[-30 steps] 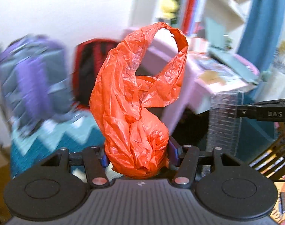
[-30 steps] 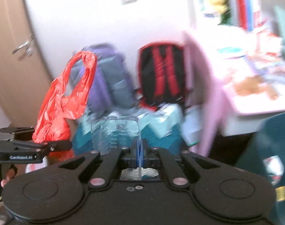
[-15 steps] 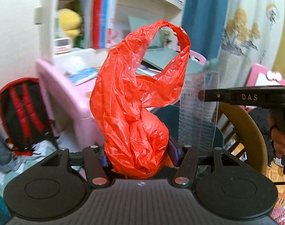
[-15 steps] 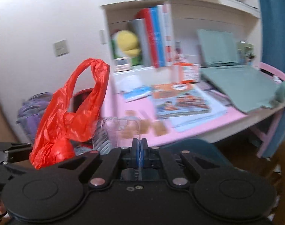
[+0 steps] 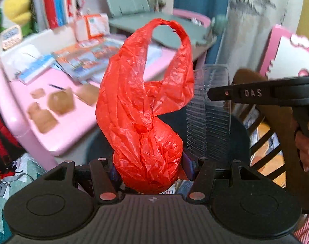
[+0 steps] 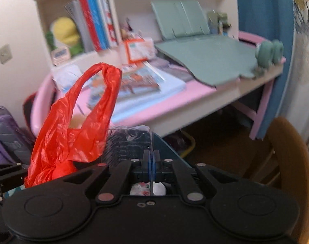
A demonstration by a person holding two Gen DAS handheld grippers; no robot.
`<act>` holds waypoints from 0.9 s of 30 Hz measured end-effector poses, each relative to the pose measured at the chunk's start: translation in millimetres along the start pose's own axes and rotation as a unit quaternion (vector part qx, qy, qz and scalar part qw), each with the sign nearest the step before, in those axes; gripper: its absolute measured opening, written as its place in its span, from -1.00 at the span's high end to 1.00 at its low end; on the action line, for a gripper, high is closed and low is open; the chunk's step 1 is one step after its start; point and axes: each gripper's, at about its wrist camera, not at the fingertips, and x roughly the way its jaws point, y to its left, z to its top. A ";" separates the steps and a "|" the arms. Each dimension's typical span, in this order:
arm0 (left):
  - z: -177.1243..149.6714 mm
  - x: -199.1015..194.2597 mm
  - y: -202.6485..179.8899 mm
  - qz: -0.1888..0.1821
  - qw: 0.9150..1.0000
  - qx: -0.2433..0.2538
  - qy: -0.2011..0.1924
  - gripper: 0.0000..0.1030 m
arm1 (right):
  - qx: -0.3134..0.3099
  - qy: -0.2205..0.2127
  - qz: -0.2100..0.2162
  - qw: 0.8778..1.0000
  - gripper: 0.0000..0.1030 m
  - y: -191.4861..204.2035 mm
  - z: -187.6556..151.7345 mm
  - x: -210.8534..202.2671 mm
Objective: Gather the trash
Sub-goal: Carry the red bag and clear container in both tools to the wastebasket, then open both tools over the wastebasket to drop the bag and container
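Crumpled red plastic bag [image 5: 142, 126], light, soft and slippery, is clamped at its knotted bulge by the left gripper [image 5: 150, 168], above the pink tabletop [image 5: 77, 120]. Ribbed clear plastic sheet [image 5: 208, 111] is pinched edgewise by the right gripper [image 6: 151, 158].

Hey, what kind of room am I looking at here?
Probably a child's bedroom or study corner: a pink desk strewn with picture books, a shelf of books with a yellow plush toy, and backpacks on the floor.
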 end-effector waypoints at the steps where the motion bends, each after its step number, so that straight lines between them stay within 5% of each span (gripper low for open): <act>1: -2.2 7.8 -1.4 0.001 1.000 0.006 0.009 -0.12 | 0.002 0.010 -0.006 1.000 0.96 -3.0 -2.4 6.5; 11: -9.2 60.9 -18.2 0.018 0.995 0.059 0.073 -0.13 | -0.036 0.099 -0.031 0.994 0.87 3.8 -26.6 55.2; 17: -13.6 71.0 -17.4 0.009 0.993 0.059 0.102 -0.16 | -0.049 0.117 -0.038 0.991 0.75 9.6 -34.0 65.4; 27: -15.8 58.6 -14.1 0.006 0.996 0.047 0.081 -0.43 | -0.050 0.134 -0.047 0.989 0.42 11.9 -37.7 63.2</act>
